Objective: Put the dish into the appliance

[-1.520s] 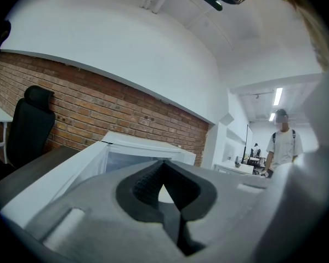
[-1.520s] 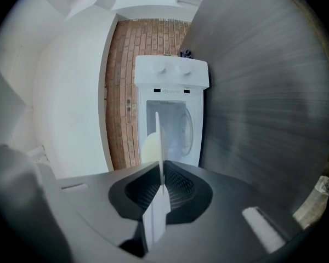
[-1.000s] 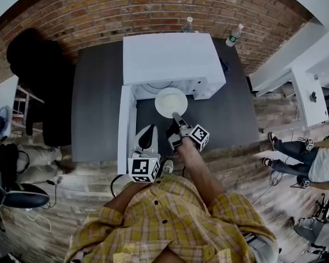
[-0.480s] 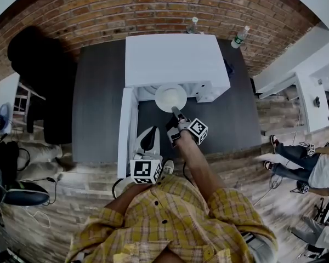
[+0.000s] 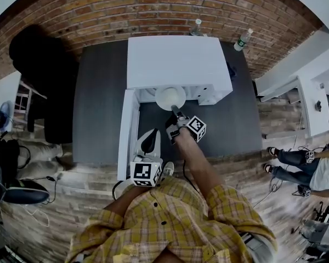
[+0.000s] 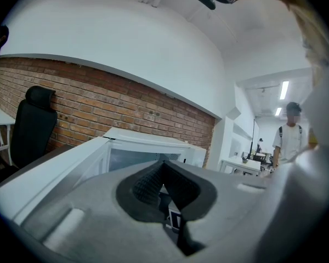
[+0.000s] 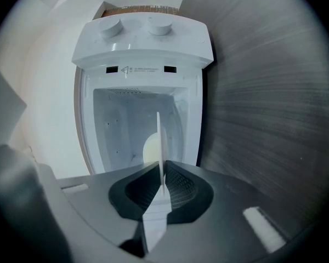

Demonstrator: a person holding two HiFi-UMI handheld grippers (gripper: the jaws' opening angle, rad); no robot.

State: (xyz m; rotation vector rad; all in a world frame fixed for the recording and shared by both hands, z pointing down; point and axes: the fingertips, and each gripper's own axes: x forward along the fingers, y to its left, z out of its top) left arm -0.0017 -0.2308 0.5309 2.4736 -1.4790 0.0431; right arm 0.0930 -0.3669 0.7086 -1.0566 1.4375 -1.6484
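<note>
The dish is a white plate (image 5: 170, 97), seen edge-on in the right gripper view (image 7: 160, 141). My right gripper (image 5: 175, 112) is shut on its near rim (image 7: 163, 171) and holds it at the mouth of the white appliance (image 5: 178, 59). The empty white cavity (image 7: 120, 130) lies straight ahead. The appliance's door (image 5: 127, 130) stands swung open on the left. My left gripper (image 5: 151, 135) hangs beside that door, its jaws (image 6: 163, 166) together with nothing between them.
The appliance sits on a dark table (image 5: 96, 92) against a brick wall. Two water bottles (image 5: 196, 27) (image 5: 241, 39) stand behind it. A black chair (image 5: 41, 75) is at the left, a white desk (image 5: 301, 92) and a seated person's legs (image 5: 296, 158) at the right.
My right gripper has carried the plate away from me and closer to the appliance's opening; its far rim now reaches the front edge. The left gripper has stayed put.
</note>
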